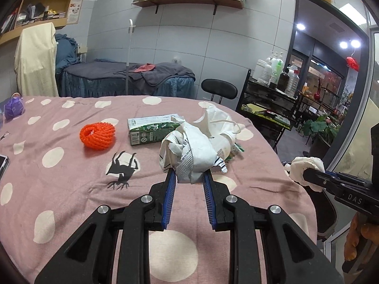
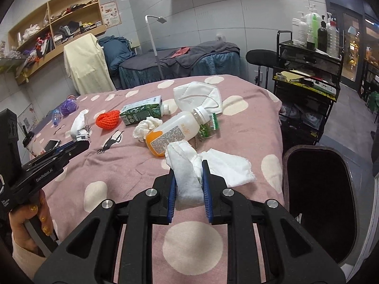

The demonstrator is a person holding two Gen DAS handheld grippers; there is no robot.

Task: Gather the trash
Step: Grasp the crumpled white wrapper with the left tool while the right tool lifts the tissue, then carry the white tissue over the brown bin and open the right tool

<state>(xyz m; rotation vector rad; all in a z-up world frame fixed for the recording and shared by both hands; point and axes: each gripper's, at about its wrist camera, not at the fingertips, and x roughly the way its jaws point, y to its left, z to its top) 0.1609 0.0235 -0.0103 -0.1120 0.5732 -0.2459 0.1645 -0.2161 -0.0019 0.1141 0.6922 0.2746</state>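
Note:
My left gripper point(image 1: 189, 176) is shut on a crumpled printed white wrapper point(image 1: 191, 151) held just above the pink spotted cloth point(image 1: 71, 177). My right gripper point(image 2: 189, 168) is shut on a white tissue point(image 2: 187, 177); it also shows in the left wrist view point(image 1: 305, 169). On the bed lie an orange foam net point(image 2: 107, 118), a green carton point(image 2: 142, 111), a crumpled tissue point(image 2: 145, 127), a plastic bottle point(image 2: 175, 132), a white face mask point(image 2: 199, 94) and a green wrapper point(image 2: 208, 127). A dark bin point(image 2: 319, 194) stands at the bed's right edge.
A purple mask point(image 2: 68, 106), a small bottle point(image 2: 55, 116), a phone point(image 2: 51, 144) and a cup point(image 2: 29, 142) lie on the bed's left side. A black cart with bottles point(image 2: 308, 71) and a black chair point(image 2: 260, 59) stand beyond the bed.

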